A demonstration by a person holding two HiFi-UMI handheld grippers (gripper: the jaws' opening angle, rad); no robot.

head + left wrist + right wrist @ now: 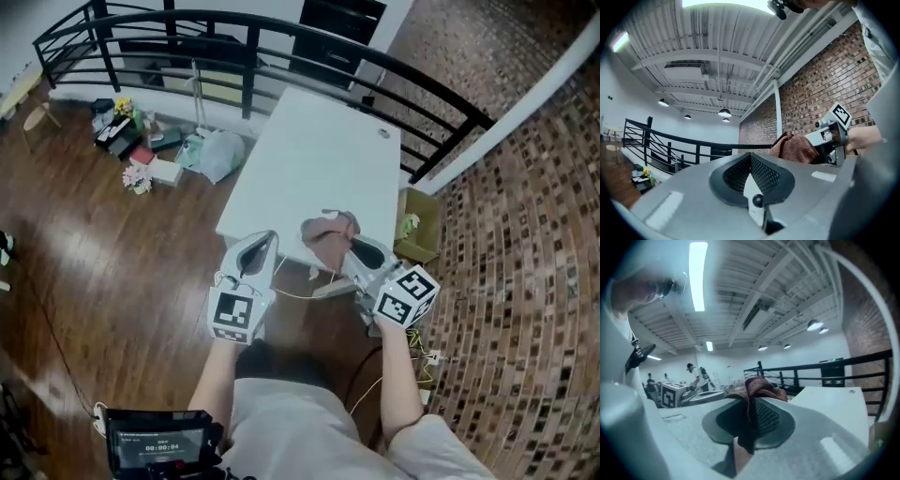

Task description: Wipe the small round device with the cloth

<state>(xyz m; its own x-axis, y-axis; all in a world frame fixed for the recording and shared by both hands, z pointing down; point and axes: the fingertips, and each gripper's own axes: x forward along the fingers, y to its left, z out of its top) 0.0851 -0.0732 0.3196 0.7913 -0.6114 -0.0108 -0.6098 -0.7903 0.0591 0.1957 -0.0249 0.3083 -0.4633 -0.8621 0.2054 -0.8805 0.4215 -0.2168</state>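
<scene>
Cloth of soft reddish-brown towelling [330, 234] is pinched between the jaws of my right gripper [354, 247]. They are clamped on a fold, and the rest bunches loosely above the tips, over the near edge of the white rectangular table [309, 159]. My left gripper [262, 247] hangs just beside it with its jaws together on nothing.

The small round grey device [382, 133] sits flat on the table near its far end, well apart from both grippers. It looks light and low, so I judge it would skid or spin under a sideways rub. Its hard surface is probably smooth, and I can't make out any finer detail from here.

The cloth is limp and won't push by itself, so I'd press the bunched part down on top of the device. If I steady the device, my left jaws should take it by its rim.
</scene>
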